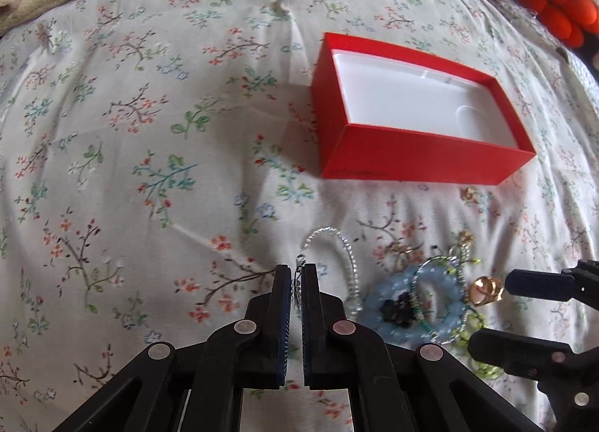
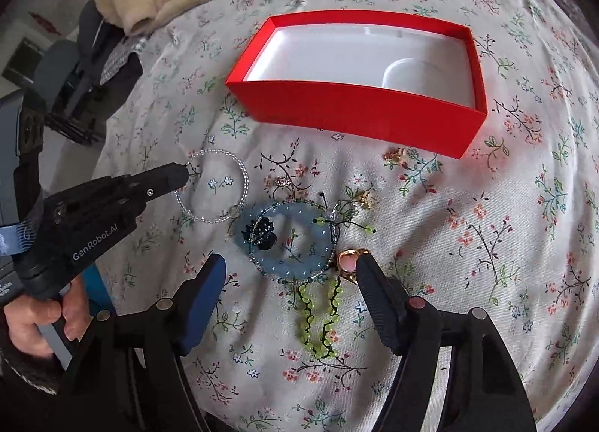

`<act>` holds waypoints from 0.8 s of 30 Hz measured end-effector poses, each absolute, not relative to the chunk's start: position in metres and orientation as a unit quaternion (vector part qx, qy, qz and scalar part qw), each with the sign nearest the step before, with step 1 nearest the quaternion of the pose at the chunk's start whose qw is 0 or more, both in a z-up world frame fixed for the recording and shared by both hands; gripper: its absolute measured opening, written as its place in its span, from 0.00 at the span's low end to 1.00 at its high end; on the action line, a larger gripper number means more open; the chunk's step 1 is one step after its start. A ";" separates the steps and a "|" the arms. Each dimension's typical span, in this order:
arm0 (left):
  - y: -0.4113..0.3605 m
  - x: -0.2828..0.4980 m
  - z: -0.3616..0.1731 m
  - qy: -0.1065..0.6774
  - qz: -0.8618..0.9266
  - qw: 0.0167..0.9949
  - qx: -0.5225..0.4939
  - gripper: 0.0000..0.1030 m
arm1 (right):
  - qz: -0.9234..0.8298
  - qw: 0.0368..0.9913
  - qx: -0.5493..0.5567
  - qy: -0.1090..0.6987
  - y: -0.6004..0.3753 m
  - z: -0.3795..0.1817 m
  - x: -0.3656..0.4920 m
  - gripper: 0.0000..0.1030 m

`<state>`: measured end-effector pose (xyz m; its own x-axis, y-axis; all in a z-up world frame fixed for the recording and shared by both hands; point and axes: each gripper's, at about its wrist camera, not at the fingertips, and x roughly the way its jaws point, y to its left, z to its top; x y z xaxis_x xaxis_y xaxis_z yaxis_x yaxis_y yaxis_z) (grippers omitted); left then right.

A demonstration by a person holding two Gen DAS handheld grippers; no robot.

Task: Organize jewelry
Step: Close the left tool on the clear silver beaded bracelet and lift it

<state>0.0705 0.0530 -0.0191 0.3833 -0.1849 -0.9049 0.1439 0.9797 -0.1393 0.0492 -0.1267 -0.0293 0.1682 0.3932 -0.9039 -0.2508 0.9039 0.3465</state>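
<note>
We hold our left claw (image 1: 298, 274) low over the bed (image 1: 149, 132), fingers pressed together on the clasp of the clear bead bracelet (image 1: 346, 245), which lies left of the jewelry pile. Our right claw (image 2: 290, 263) hovers spread wide around the blue bracelet (image 2: 288, 241), its right finger touching a gold ring (image 2: 348, 261). The red box (image 2: 355, 110) sits open beyond.
</note>
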 end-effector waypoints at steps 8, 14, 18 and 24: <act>0.075 0.067 -0.027 0.555 -0.086 0.827 -0.024 0.00 | 0.197 0.749 0.045 0.631 -0.113 -0.051 0.065 0.76; 0.076 0.067 -0.037 0.568 -0.096 0.817 -0.022 0.00 | 0.195 0.749 0.017 0.633 -0.098 -0.055 0.070 0.78; 0.078 0.070 -0.046 0.573 -0.106 0.812 -0.031 0.16 | 0.195 0.739 0.009 0.645 -0.089 -0.064 0.071 0.78; 0.079 0.076 -0.056 0.579 -0.115 0.804 -0.066 0.17 | 0.190 0.742 0.007 0.643 -0.085 -0.067 0.072 0.78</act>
<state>0.0756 0.0787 -0.0562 0.3023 -0.2620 -0.9165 0.1086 0.9647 -0.2400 0.0719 -0.0853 -0.0667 0.1018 0.2907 -0.9514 -0.2734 0.9277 0.2542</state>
